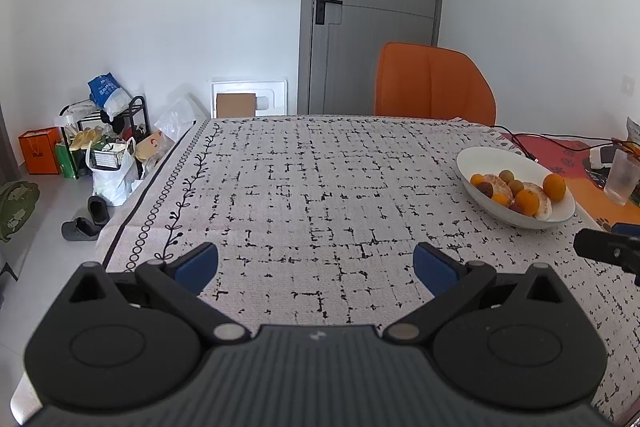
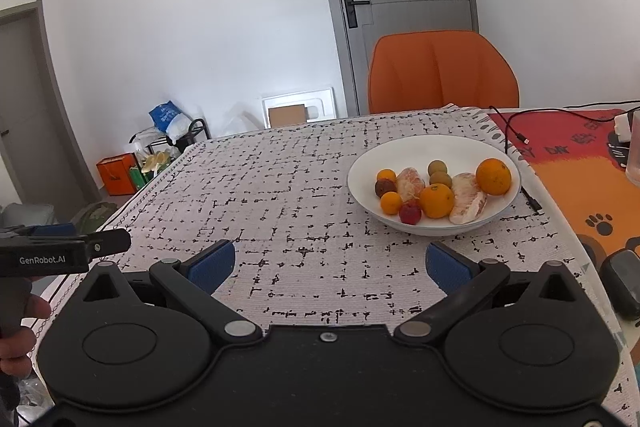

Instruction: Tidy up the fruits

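Left gripper (image 1: 316, 269) and right gripper (image 2: 330, 267), each with jaws spread wide and empty, hover above the patterned tablecloth (image 2: 280, 195). A white bowl (image 2: 434, 147) rests on the cloth ahead and right of both, well apart from either tool. It holds oranges (image 2: 493, 176), peeled citrus segments (image 2: 468, 198), two greenish-brown fruits (image 2: 437, 168) and small dark red fruits (image 2: 411, 213), possibly plums. Beyond the table stands an orange chair (image 2: 442, 71). A hand (image 2: 18, 331) grips the left tool's handle.
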`<act>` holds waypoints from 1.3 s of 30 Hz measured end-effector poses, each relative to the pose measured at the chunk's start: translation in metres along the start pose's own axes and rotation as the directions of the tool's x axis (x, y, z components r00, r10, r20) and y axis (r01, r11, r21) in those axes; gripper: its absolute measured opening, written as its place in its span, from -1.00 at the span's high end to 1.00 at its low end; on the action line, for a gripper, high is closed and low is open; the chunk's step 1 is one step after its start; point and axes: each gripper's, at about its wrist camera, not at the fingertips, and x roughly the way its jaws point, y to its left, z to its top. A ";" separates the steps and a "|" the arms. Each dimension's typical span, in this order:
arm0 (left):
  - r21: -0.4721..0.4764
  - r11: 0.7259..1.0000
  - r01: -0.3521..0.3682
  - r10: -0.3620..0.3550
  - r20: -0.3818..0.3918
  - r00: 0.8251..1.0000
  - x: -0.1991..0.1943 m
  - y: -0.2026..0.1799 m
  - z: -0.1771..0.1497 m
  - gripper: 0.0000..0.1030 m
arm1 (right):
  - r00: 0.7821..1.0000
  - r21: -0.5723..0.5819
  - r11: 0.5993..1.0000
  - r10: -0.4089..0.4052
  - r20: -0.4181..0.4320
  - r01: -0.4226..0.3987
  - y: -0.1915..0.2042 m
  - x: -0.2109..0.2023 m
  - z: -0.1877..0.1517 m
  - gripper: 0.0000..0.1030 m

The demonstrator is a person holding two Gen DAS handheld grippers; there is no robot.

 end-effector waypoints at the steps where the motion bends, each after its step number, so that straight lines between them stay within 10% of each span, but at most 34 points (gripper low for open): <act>1: 0.001 1.000 0.001 -0.001 0.000 1.000 0.000 0.000 -0.001 -0.99 | 1.000 0.000 1.000 -0.003 0.001 0.003 0.000 0.000 0.000 -1.00; 39: 0.003 1.000 -0.003 0.003 -0.003 1.000 -0.001 0.000 -0.002 -0.99 | 1.000 0.001 1.000 -0.004 -0.004 0.004 0.000 0.001 0.000 -1.00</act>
